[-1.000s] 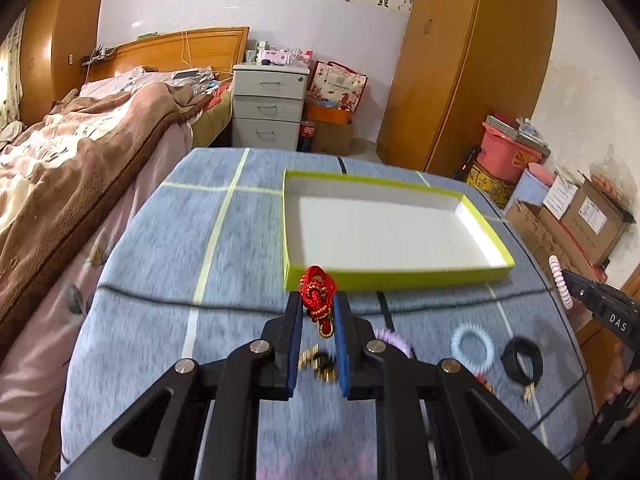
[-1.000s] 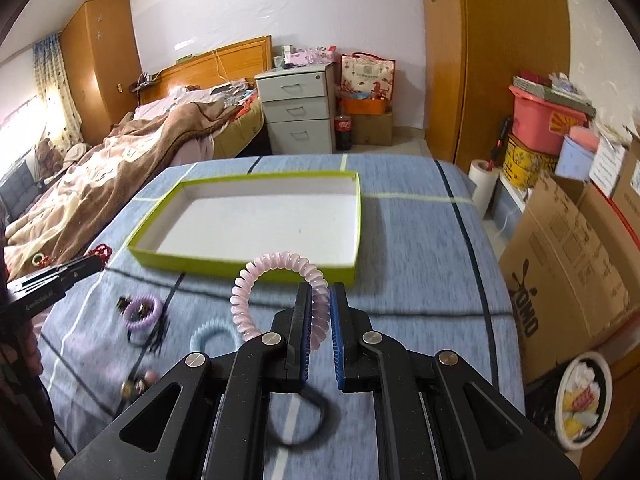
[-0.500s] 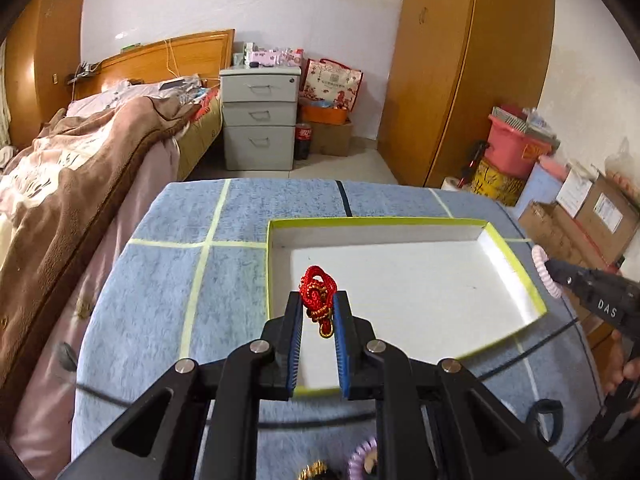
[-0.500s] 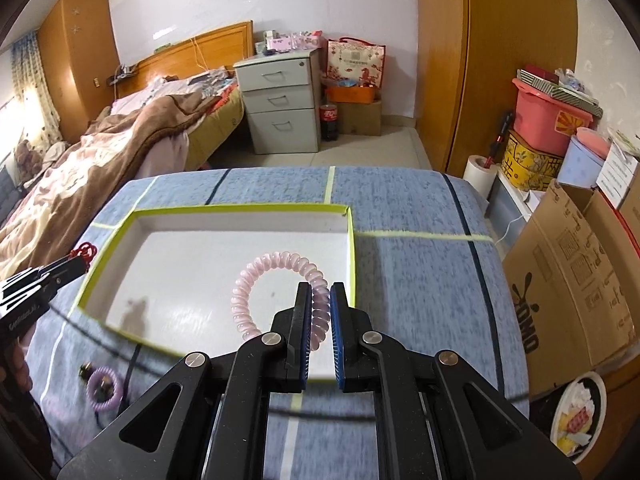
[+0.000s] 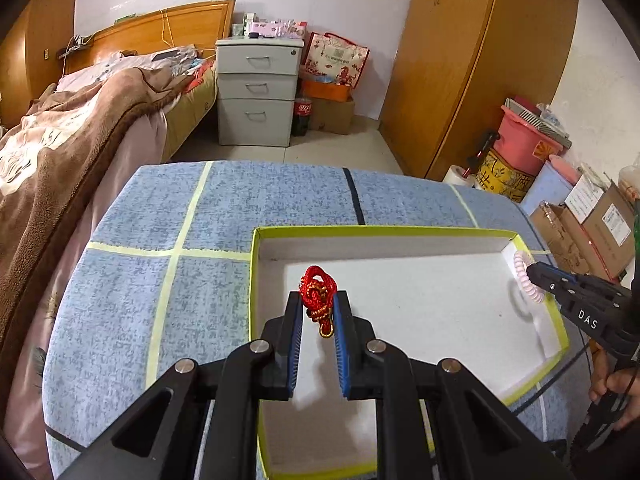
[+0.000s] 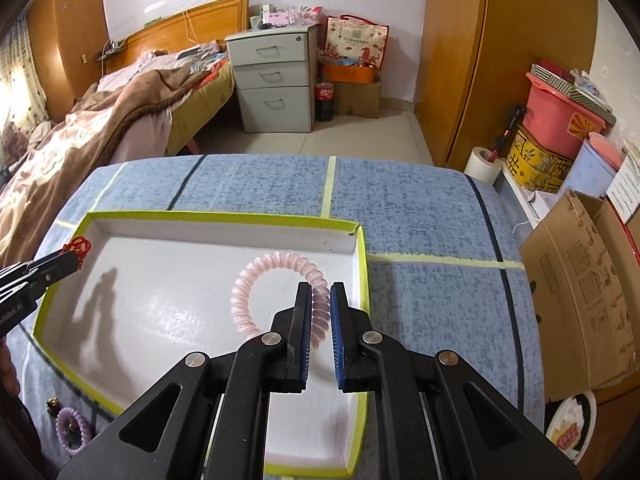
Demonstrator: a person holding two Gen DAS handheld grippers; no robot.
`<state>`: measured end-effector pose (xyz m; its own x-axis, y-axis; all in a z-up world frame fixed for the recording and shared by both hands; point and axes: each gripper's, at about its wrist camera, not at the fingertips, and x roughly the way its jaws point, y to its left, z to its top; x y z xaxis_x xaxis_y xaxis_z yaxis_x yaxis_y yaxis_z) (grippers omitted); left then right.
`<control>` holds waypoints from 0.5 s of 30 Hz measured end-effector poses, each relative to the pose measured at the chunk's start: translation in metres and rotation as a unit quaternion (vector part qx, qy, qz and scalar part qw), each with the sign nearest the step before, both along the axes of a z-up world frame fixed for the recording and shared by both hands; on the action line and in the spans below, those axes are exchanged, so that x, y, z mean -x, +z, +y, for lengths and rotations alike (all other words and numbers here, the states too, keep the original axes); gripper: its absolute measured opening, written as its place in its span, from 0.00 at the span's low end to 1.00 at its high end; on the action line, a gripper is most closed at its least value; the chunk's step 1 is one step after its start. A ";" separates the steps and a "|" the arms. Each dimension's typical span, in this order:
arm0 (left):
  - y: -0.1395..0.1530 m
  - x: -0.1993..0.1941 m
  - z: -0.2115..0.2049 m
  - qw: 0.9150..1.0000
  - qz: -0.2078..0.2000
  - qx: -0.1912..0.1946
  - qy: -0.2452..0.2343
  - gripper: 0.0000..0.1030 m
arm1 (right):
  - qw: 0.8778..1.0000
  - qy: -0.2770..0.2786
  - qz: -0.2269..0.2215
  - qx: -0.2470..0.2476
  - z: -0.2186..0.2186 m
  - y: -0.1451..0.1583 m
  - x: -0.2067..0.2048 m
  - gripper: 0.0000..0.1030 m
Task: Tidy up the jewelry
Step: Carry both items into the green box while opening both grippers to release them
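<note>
A shallow white tray with a lime-green rim [image 5: 256, 280] [image 6: 362, 264] lies on the blue checked tablecloth. My left gripper [image 5: 317, 300] is shut on a red and gold knotted cord ornament [image 5: 318, 290] and holds it above the tray's left part; it also shows in the right wrist view [image 6: 76, 250]. My right gripper [image 6: 320, 292] is shut on a pale pink spiral hair tie [image 6: 256, 280] above the tray's right part; the hair tie also shows in the left wrist view [image 5: 526, 276].
A purple spiral hair tie [image 6: 72, 430] lies on the cloth near the tray's near left corner. A bed [image 5: 60, 132] stands to the left, a grey drawer unit [image 5: 256, 92] behind, cardboard boxes [image 6: 580, 280] to the right.
Both grippers moved forward over the tray with their items. The loose jewelry on the cloth has dropped out of the left wrist view.
</note>
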<state>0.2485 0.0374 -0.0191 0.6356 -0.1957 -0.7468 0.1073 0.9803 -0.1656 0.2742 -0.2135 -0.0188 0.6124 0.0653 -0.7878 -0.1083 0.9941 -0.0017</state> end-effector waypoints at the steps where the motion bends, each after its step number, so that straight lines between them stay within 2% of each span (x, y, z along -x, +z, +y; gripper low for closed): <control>1: -0.002 -0.001 -0.001 1.000 0.002 -0.001 -0.001 0.16 | 1.000 0.001 0.001 0.003 0.001 -0.001 -0.001 0.09; 15: -0.014 -0.008 -0.005 1.000 0.024 -0.010 0.004 0.16 | 0.999 0.005 0.024 0.024 0.007 -0.019 -0.012 0.09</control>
